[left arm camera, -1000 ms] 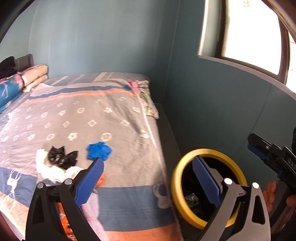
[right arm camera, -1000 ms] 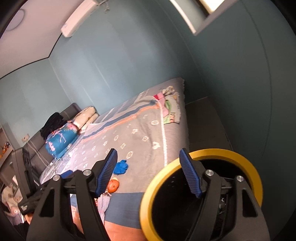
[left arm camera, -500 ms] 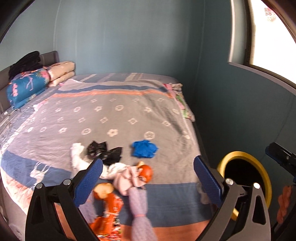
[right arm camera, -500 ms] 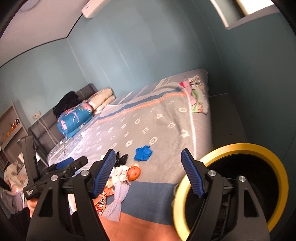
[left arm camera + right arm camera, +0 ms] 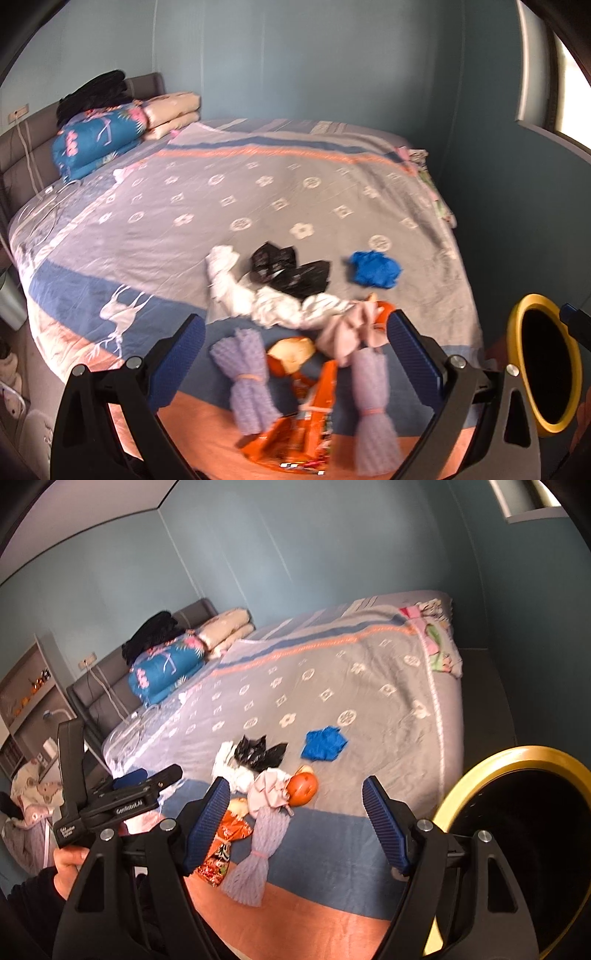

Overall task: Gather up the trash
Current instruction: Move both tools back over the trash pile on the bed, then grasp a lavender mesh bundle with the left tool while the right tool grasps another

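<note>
A heap of trash lies near the bed's front edge: a blue crumpled piece (image 5: pixel 375 267), a black plastic bag (image 5: pixel 291 271), white tissue (image 5: pixel 240 291), a pink rag (image 5: pixel 347 332), an orange snack wrapper (image 5: pixel 306 424) and two lilac bundles (image 5: pixel 247 380). My left gripper (image 5: pixel 295 328) hangs open above this heap with nothing between its fingers. My right gripper (image 5: pixel 295 790) is open and empty too, aimed at the same heap, where an orange ball (image 5: pixel 303 784) shows. The yellow-rimmed bin (image 5: pixel 480 771) stands right of the bed.
The patterned bedspread (image 5: pixel 258 184) covers the bed; folded quilts and pillows (image 5: pixel 99 140) are stacked at the headboard. A teal wall and a window close off the right side. A hand (image 5: pixel 70 867) holds the left gripper at the lower left of the right wrist view.
Both views have swung left, away from the bin and onto the bed. The bin has slid to the right edge, and the trash heap now sits between the left gripper's fingers.
</note>
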